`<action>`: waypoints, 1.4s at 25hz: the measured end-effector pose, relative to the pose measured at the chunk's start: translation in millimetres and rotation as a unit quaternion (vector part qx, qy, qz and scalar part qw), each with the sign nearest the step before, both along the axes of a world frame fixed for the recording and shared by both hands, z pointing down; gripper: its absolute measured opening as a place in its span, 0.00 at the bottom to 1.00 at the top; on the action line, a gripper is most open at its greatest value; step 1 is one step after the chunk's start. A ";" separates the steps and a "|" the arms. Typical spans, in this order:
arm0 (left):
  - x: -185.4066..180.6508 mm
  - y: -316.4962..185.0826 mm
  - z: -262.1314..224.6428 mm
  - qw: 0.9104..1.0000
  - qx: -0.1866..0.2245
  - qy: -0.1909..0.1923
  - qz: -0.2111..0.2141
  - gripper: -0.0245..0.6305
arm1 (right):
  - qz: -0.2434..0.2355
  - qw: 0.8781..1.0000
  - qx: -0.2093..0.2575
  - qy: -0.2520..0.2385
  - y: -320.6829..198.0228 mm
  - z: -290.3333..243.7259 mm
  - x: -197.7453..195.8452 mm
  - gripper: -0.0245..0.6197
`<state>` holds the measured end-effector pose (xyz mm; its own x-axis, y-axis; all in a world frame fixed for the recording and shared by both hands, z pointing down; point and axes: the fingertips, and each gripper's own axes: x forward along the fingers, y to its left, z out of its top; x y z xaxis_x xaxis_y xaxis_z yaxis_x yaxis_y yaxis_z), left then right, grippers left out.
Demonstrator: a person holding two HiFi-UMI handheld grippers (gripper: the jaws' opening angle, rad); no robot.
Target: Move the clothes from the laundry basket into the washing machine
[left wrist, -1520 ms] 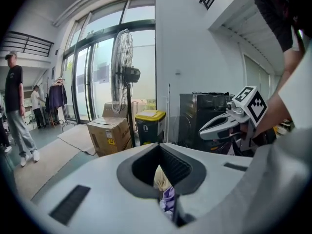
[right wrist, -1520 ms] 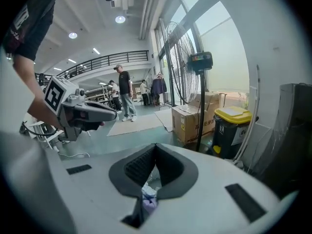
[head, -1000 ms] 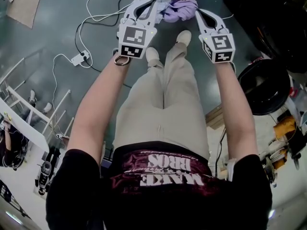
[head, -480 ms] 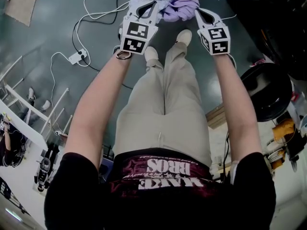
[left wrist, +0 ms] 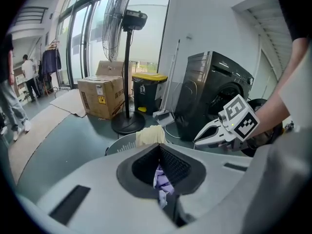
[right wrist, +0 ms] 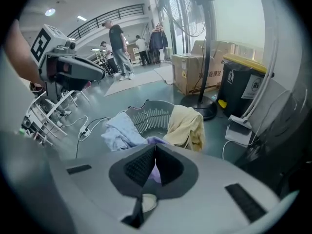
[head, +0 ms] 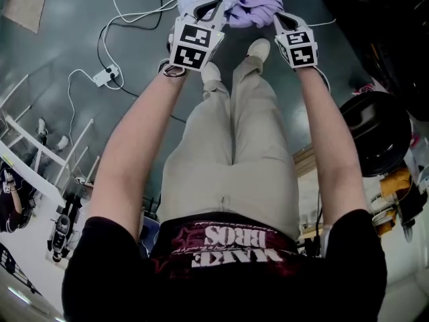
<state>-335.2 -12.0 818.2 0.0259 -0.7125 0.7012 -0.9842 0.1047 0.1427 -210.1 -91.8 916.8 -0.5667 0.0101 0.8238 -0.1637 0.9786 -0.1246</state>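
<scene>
both bare arms stretch forward and downward side by side, left arm (head: 137, 146) and right arm (head: 326, 133). the grey-and-white left gripper (head: 216, 7) and matching right gripper (head: 276, 19) point far and down, each with jaws pinched tight on crumpled lilac cloth (head: 251, 9).

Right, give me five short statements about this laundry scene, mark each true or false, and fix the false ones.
1. The left gripper and the right gripper are both shut on the purple garment. True.
2. A cream garment hangs over the rim of the laundry basket. True.
3. The basket carries no other clothing. False: a light blue garment lies over its other side.
4. The purple garment is inside the washing machine. False: it hangs between the two grippers, outside the machine.
5. The bin beside the fan stand has a red lid. False: the lid is yellow.
</scene>
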 end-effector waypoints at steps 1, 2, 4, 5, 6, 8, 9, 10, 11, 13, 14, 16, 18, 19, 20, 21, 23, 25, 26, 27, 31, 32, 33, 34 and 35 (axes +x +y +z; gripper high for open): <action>1.0 0.3 4.1 1.000 -0.002 0.002 -0.001 0.05 | -0.003 1.000 -0.002 0.005 0.0 6.5 1.1 0.05; 2.1 1.0 8.1 1.000 -0.005 0.003 -0.001 0.04 | -0.008 1.000 -0.005 0.010 0.4 13.0 2.1 0.06; 4.3 3.7 15.5 1.000 -0.010 0.005 0.000 0.05 | -0.019 0.999 -0.020 0.026 3.6 26.5 3.8 0.20; 5.0 5.2 19.1 1.000 -0.012 0.006 0.001 0.05 | -0.024 0.999 -0.027 0.034 5.3 33.6 4.5 0.27; 5.3 6.4 22.8 1.000 -0.015 0.005 0.001 0.05 | -0.031 0.998 -0.031 0.041 6.4 40.7 4.9 0.35; 4.5 7.0 30.2 1.000 -0.019 0.003 0.004 0.04 | -0.046 0.997 -0.033 0.051 7.1 54.5 5.1 0.48; 3.5 6.2 33.8 1.000 -0.020 0.001 0.005 0.05 | -0.052 0.996 -0.035 0.056 7.0 61.3 4.8 0.54; 1.9 4.7 37.2 1.000 -0.021 0.000 0.006 0.05 | -0.056 0.996 -0.038 0.061 6.6 67.7 3.9 0.62; 0.2 2.8 40.0 1.000 -0.022 0.000 0.006 0.04 | -0.060 0.995 -0.043 0.065 6.4 73.1 2.4 0.69; -2.0 -0.8 44.3 1.000 -0.023 0.000 0.006 0.05 | -0.070 0.994 -0.047 0.073 8.1 81.7 -1.2 0.73; -2.6 -2.1 45.9 1.000 -0.024 0.000 0.006 0.05 | -0.076 0.993 -0.049 0.076 10.2 85.6 -3.0 0.74; -4.4 -5.6 48.6 1.000 -0.024 0.000 0.007 0.05 | -0.082 0.992 -0.054 0.081 12.5 94.6 -6.9 0.76; -6.5 -9.8 51.7 1.000 -0.022 0.001 0.008 0.04 | -0.081 0.991 -0.058 0.090 10.5 104.6 -8.9 0.78; -7.5 -10.9 53.8 1.000 -0.023 0.002 0.008 0.05 | -0.079 0.991 -0.060 0.095 8.9 109.6 -9.6 0.79; -8.8 -11.3 56.4 1.000 -0.024 0.002 0.008 0.04 | -0.077 0.990 -0.060 0.099 7.2 114.4 -10.5 0.80; -10.1 -11.0 59.1 1.000 -0.026 0.003 0.008 0.05 | -0.076 0.990 -0.060 0.103 5.8 118.9 -11.7 0.80; -12.1 -9.3 64.8 1.000 -0.029 0.005 0.005 0.05 | -0.077 0.989 -0.058 0.108 3.9 126.7 -14.1 0.81; -11.8 -6.7 69.7 0.999 -0.031 0.008 0.003 0.04 | -0.081 0.988 -0.057 0.119 3.2 134.1 -13.8 0.81; -11.2 -5.3 71.9 0.999 -0.033 0.009 0.004 0.04 | -0.083 0.987 -0.058 0.126 3.7 138.7 -12.8 0.81; -10.8 -4.1 73.8 0.999 -0.034 0.010 0.004 0.05 | -0.084 0.985 -0.061 0.135 4.7 143.8 -11.4 0.81; -7.8 0.4 76.9 0.999 -0.037 0.015 0.007 0.04 | -0.094 0.977 -0.095 0.169 18.8 158.8 -3.2 0.73; -6.6 1.7 76.0 0.999 -0.037 0.017 0.006 0.04 | -0.105 0.974 -0.100 0.172 23.7 158.7 -1.6 0.70; -5.5 2.5 74.8 0.999 -0.036 0.019 0.006 0.04 | -0.119 0.972 -0.100 0.175 28.0 157.7 -0.1 0.65; -4.7 2.7 73.5 0.999 -0.035 0.022 0.006 0.04 | -0.132 0.970 -0.096 0.177 31.1 156.4 1.6 0.57; -4.2 2.7 72.5 0.999 -0.034 0.023 0.006 0.05 | -0.142 0.969 -0.091 0.181 32.9 155.1 3.5 0.53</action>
